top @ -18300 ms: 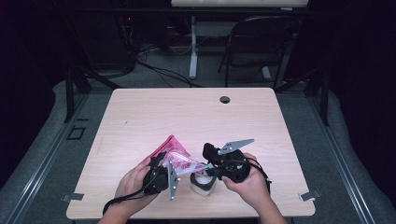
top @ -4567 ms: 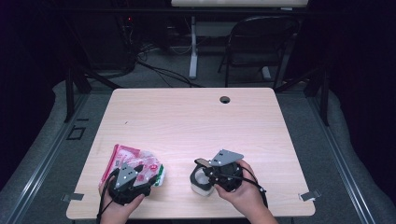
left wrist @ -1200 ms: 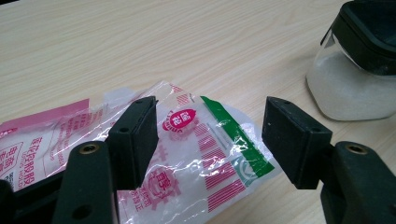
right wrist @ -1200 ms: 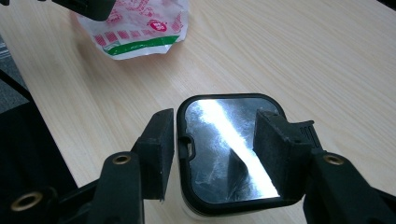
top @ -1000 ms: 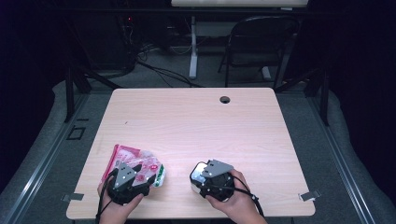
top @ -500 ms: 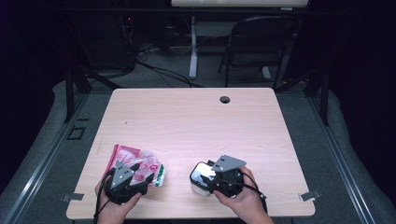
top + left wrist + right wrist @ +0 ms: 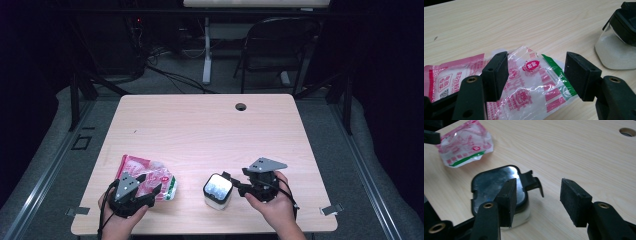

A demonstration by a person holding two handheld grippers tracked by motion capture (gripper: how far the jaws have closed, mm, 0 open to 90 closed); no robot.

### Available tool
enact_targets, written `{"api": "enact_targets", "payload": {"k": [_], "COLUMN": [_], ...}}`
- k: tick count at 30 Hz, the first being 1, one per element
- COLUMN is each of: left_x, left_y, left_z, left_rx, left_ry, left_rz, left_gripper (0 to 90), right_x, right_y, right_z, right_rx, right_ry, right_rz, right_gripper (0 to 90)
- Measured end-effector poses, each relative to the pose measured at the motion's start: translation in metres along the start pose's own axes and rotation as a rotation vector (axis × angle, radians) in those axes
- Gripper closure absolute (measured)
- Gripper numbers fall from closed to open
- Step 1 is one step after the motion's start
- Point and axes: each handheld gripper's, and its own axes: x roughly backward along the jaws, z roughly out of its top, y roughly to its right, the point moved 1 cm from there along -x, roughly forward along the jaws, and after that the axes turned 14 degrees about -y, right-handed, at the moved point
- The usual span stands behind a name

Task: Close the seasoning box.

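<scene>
Right gripper [image 7: 537, 198]: jaws apart, empty; the container's lid latch [image 7: 534, 182] sits just ahead between them. Advance squarely onto the latch before closing. Left gripper [image 7: 536, 75]: jaws wide, empty, straddling the pink plastic bag [image 7: 524, 85] below.

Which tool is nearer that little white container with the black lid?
Right. The right tool sits just beside the container; the left tool hovers over the pink bag.
</scene>
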Motion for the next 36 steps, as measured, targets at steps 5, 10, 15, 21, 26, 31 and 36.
{"api": "enact_targets", "payload": {"k": [5,10,15,21,26,31,36], "left_x": [0.0,-0.001,-0.001,-0.003,-0.005,-0.008,-0.009], "left_y": [-0.003,-0.006,-0.009,-0.014,-0.02,-0.026,-0.028], "left_z": [-0.001,-0.002,-0.003,-0.005,-0.008,-0.011,-0.012], "left_rx": [0.011,0.023,0.031,0.037,0.054,0.071,0.076], "left_ry": [-0.004,0.001,0.005,0.001,-0.01,-0.012,-0.02], "left_rz": [0.004,0.007,0.008,0.017,0.028,0.035,0.034], "left_gripper": [36.1,36.1,36.0,36.2,36.1,35.7,35.0], "right_x": [0.001,0.0,-0.005,-0.01,-0.016,-0.024,-0.03], "right_y": [0.015,0.027,0.038,0.05,0.06,0.066,0.068], "right_z": [-0.007,-0.013,-0.019,-0.026,-0.033,-0.04,-0.043], "right_rx": [-0.061,-0.112,-0.155,-0.195,-0.239,-0.276,-0.288], "right_ry": [0.005,0.008,0.003,-0.006,-0.017,-0.032,-0.046], "right_rz": [-0.006,-0.019,-0.03,-0.049,-0.057,-0.063,-0.065], "right_gripper": [46.6,46.0,45.5,44.9,44.2,43.0,43.0]}}
